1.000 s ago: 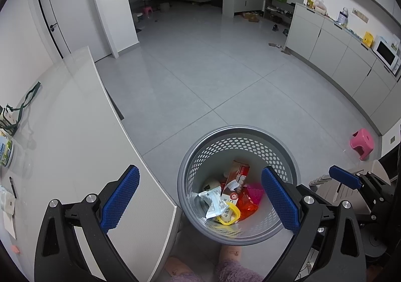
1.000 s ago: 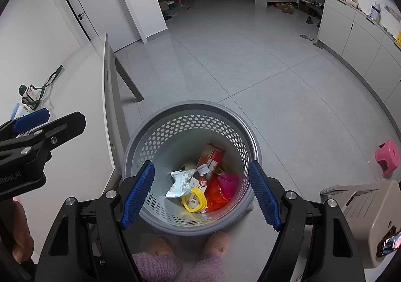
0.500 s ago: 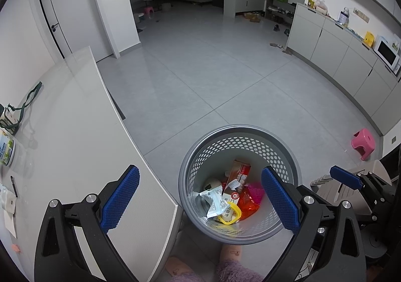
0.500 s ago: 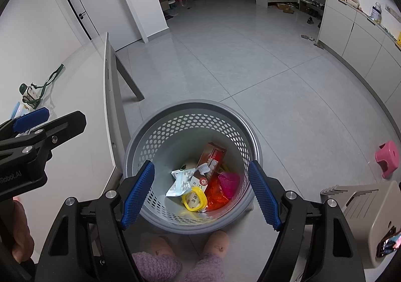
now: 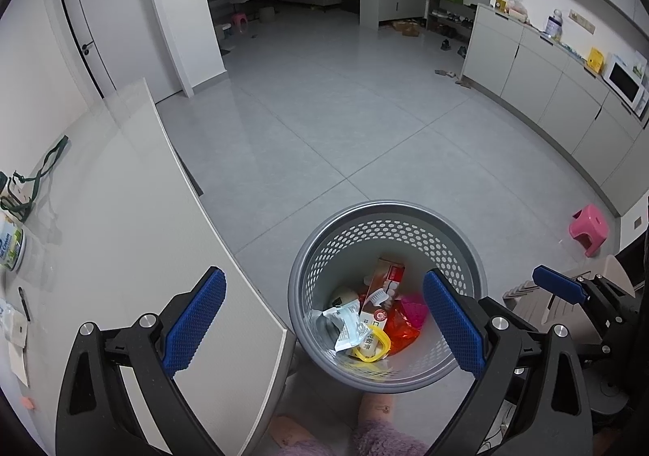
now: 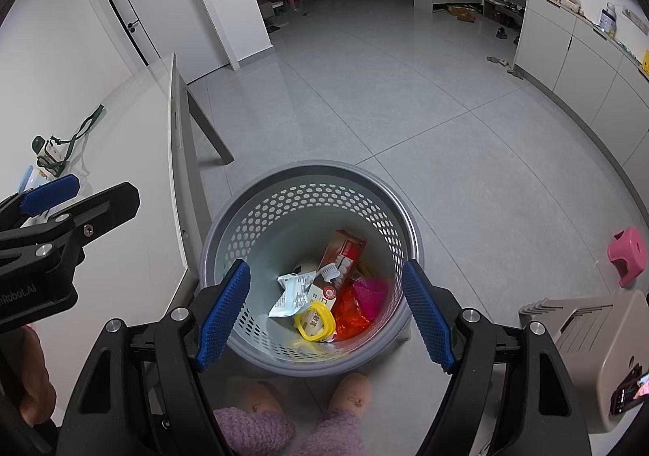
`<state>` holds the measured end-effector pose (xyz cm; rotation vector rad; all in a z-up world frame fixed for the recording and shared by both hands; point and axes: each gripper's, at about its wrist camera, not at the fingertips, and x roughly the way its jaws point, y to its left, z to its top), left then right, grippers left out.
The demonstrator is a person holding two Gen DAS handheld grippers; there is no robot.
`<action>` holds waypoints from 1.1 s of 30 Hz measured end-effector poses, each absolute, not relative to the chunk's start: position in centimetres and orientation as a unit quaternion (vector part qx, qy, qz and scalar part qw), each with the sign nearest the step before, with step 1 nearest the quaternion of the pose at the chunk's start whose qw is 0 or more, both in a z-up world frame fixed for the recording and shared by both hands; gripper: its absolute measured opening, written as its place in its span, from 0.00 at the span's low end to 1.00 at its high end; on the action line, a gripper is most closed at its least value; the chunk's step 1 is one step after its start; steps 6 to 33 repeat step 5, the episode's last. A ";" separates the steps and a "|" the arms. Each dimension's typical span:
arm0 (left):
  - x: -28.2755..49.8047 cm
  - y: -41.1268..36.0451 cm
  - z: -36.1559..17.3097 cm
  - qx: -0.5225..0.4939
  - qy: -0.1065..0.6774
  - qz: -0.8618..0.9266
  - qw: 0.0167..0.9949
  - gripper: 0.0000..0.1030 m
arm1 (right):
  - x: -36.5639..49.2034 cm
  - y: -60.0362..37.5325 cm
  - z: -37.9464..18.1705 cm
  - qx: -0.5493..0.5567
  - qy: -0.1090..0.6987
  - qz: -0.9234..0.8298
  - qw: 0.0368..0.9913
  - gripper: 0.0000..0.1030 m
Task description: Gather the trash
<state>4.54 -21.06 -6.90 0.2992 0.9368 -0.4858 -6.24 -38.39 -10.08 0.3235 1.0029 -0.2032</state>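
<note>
A grey perforated waste basket [image 5: 312, 273] [image 6: 227, 237] stands on the floor beside the table's corner. It holds trash: a red-and-white carton [image 6: 342, 253], a white wrapper [image 6: 292, 293], a yellow ring [image 6: 314, 320], an orange bag [image 6: 349, 312] and a pink piece [image 6: 369, 291]. My left gripper [image 5: 324, 320] is open and empty, above the table corner and the basket. My right gripper [image 6: 326, 308] is open and empty, directly above the basket. The left gripper also shows at the left of the right wrist view [image 6: 48, 196].
A white table [image 5: 113, 220] [image 6: 134, 180] lies to the left, with a green lanyard [image 5: 40, 172], a tub [image 5: 10, 249] and papers near its left side. A beige chair [image 6: 584, 334] is at the right. A pink stool [image 5: 588, 226] stands by the cabinets [image 5: 547, 91]. Slippered feet [image 6: 353, 391] are below.
Almost nothing: both views have drifted very slightly, and the basket sits a touch differently in frame. Both grippers stay open and empty.
</note>
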 end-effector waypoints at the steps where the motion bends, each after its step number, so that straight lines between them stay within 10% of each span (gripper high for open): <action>1: 4.5 -21.1 -6.9 0.142 0.445 -0.231 0.853 0.93 | -6.3 -38.3 -10.1 0.154 0.478 -0.097 0.859 0.72; 33: 4.5 -21.1 -6.9 0.143 0.445 -0.230 0.853 0.93 | -6.4 -38.1 -10.0 0.153 0.477 -0.095 0.860 0.72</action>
